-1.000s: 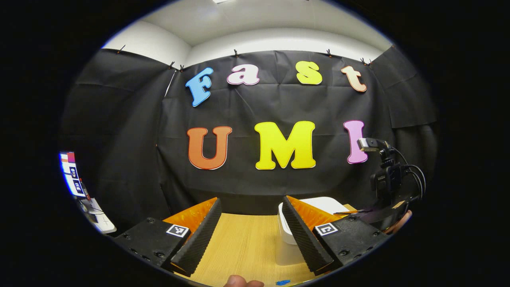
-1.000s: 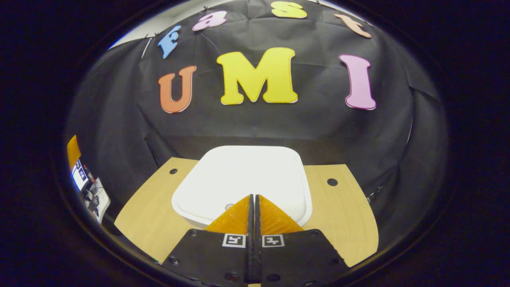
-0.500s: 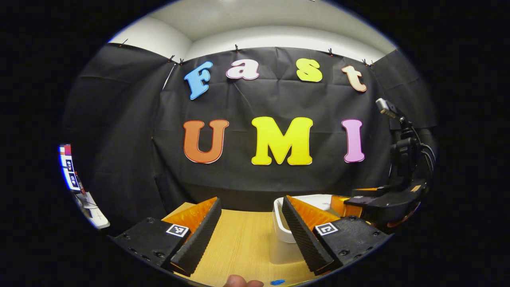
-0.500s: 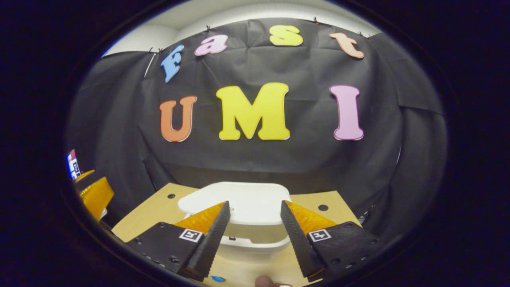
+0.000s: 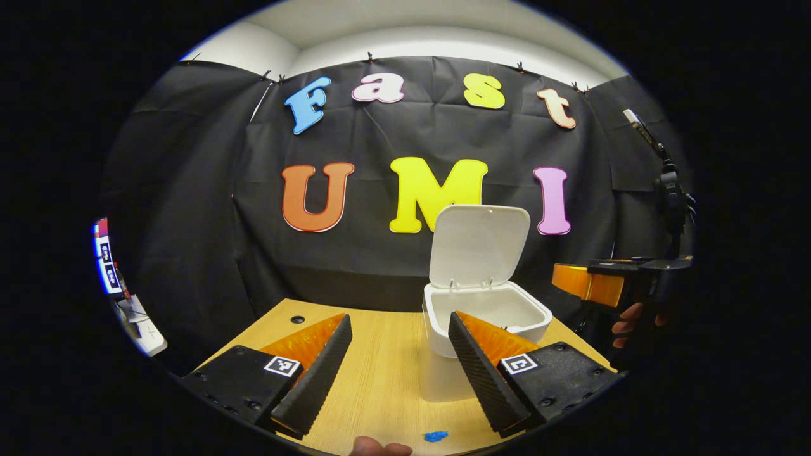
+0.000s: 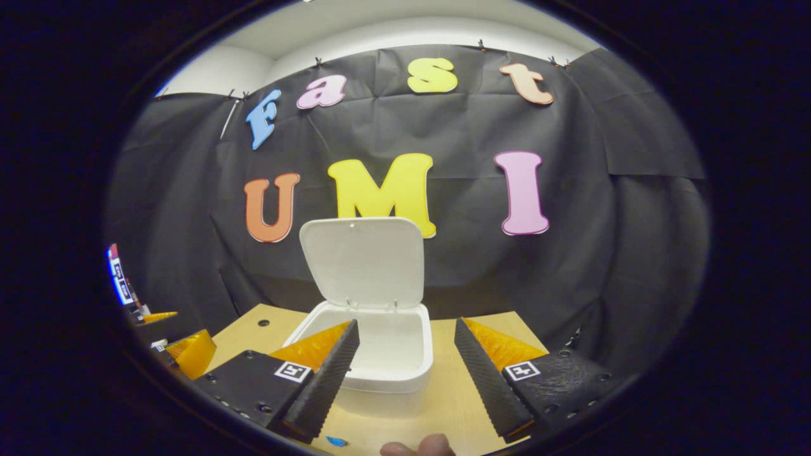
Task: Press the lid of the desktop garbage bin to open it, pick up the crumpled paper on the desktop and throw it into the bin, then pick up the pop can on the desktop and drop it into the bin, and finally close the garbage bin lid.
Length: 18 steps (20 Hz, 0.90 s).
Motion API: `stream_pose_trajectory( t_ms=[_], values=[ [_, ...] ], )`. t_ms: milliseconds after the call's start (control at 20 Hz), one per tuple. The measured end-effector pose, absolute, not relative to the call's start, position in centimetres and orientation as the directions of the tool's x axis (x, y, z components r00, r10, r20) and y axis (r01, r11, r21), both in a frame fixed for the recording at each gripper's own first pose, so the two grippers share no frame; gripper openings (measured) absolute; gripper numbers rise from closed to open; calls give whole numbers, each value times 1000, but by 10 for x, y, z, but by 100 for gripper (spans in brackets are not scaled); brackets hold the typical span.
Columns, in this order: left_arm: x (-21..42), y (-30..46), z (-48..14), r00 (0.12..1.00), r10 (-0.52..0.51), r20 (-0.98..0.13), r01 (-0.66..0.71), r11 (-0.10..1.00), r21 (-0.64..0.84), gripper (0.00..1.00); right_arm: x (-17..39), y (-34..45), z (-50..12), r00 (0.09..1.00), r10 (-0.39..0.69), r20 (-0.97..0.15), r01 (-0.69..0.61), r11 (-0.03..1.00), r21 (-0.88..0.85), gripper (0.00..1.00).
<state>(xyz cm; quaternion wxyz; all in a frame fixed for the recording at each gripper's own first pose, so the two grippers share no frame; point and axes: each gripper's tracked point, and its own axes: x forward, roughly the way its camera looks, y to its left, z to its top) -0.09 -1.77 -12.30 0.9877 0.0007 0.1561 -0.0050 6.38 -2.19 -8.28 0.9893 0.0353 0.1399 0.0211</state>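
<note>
- In the left gripper view, we hold the left gripper (image 5: pixel 400 367) with its fingers spread wide and nothing between them, above the wooden table (image 5: pixel 380 380).
- A small blue mark (image 5: pixel 434 436) lies on the table near the bottom edge, between the fingers.
- The white bin (image 5: pixel 485 316) stands just beyond the right-hand finger, which overlaps its near left corner; we cannot tell whether they touch.
- The lid (image 5: pixel 479 246) stands upright at the back of the bin.
- To the right of the bin, the other gripper is held level above the table by a hand (image 5: pixel 633 316).
- In the right gripper view, we hold the right gripper (image 6: pixel 405 367) with its fingers spread and empty.
- The bin (image 6: pixel 380 354) sits just ahead, overlapped by the left-hand finger, its lid (image 6: pixel 361 261) raised against the black cloth wall (image 6: pixel 570 266).
</note>
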Motion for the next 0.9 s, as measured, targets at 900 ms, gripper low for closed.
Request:
stream_pose_trajectory(
  t_ms=[900],
  values=[
    [-96,-63,-339,669,-82,-739,38,996,-76,99,-11,-41,-158,889,21,-457,-77,991,-106,98]
  ],
)
